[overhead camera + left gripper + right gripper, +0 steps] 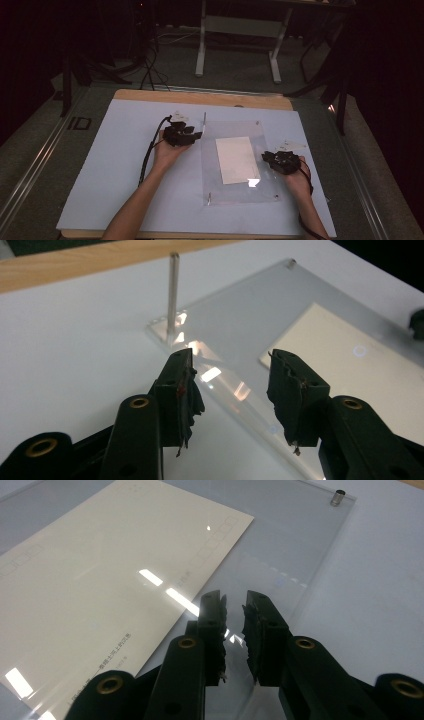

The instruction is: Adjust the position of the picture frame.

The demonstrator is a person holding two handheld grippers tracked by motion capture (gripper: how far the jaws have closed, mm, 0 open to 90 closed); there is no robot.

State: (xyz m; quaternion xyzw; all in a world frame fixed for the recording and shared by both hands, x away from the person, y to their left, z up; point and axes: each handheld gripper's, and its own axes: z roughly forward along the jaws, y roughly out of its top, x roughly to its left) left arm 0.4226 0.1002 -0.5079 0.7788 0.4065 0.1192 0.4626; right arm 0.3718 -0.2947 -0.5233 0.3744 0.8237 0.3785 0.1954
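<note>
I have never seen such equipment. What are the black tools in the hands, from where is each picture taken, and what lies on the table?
A person sits at a table and holds a two-jaw tool in each hand: the left gripper and the right gripper. One picture comes from a camera above the table. The other two come from cameras riding on each gripper, looking along its black jaws. On the white table cover lies a clear acrylic sheet over a cream paper card. A thin metal post stands upright at one corner of the sheet. The left jaws stand wide apart and the right jaws narrowly apart; nothing is held.
</note>
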